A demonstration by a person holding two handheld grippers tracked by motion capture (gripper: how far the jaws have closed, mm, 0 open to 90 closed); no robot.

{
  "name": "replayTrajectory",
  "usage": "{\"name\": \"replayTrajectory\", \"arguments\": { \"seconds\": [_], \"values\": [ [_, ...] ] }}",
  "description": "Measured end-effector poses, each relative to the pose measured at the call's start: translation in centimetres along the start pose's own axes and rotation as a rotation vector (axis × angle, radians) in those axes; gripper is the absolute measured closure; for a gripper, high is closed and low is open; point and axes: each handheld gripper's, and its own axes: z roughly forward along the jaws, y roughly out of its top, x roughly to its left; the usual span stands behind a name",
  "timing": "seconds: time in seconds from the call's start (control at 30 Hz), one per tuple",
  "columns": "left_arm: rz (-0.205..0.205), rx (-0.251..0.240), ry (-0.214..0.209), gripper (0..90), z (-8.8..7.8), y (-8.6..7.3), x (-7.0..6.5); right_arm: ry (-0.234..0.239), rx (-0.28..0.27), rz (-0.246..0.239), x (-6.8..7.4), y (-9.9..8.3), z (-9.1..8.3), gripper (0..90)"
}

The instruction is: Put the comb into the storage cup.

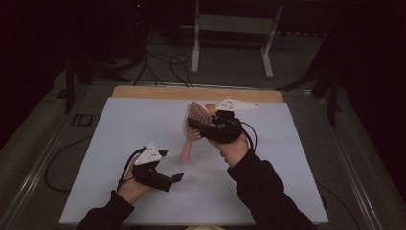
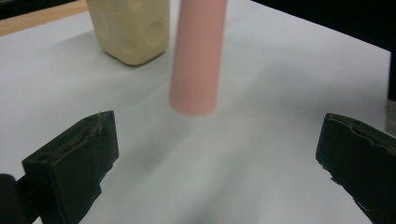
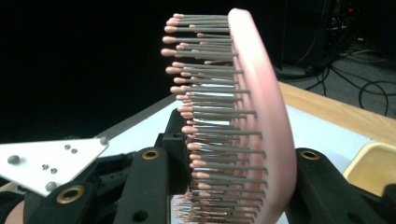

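A pink hairbrush (image 1: pixel 187 146) hangs over the white table sheet (image 1: pixel 119 134), head up and handle pointing down. My right gripper (image 1: pixel 194 125) is shut on the lower part of its head; in the right gripper view the jaws (image 3: pixel 233 186) clamp the bristle side and the back of the brush (image 3: pixel 257 116). My left gripper (image 1: pixel 171 164) rests low at the front left, open and holding nothing. In the left gripper view its jaws (image 2: pixel 217 140) stand wide apart, and the pink handle (image 2: pixel 196 60) hangs just beyond them, above the sheet.
A cream-yellow block (image 2: pixel 130 28) sits on the sheet behind the brush, partly hidden by my right gripper in the high view (image 1: pixel 210 109). The wooden table edge (image 1: pixel 191 92) runs along the far side. Cables (image 1: pixel 163 64) and a metal stand (image 1: pixel 232 28) lie on the floor beyond.
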Motion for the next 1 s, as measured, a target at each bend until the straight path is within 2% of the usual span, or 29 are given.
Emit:
{"name": "replayTrajectory", "arguments": {
  "seconds": [0.23,0.47,0.67,0.73,1.0],
  "values": [
    [0.004,-0.003,0.001,0.1,-1.0,-0.9,0.2,-0.008,-0.012,-0.027,-0.4,1.0,-0.6,63.8],
    [-0.002,0.001,0.021,0.1,-2.0,-1.9,0.5,-0.025,-0.025,-0.045,-0.9,2.0,-1.0,63.8],
    [0.032,-0.017,0.051,0.1,-2.7,-2.7,0.5,-0.036,-0.043,-0.059,-1.3,2.7,-1.4,63.8],
    [0.033,-0.019,0.048,0.1,-2.8,-2.9,0.6,-0.042,-0.048,-0.059,-1.5,2.9,-1.6,63.8],
    [0.007,0.011,0.059,0.1,-3.5,-4.4,1.4,-0.075,-0.066,-0.061,-2.6,3.9,-2.4,63.8]
  ]
}}
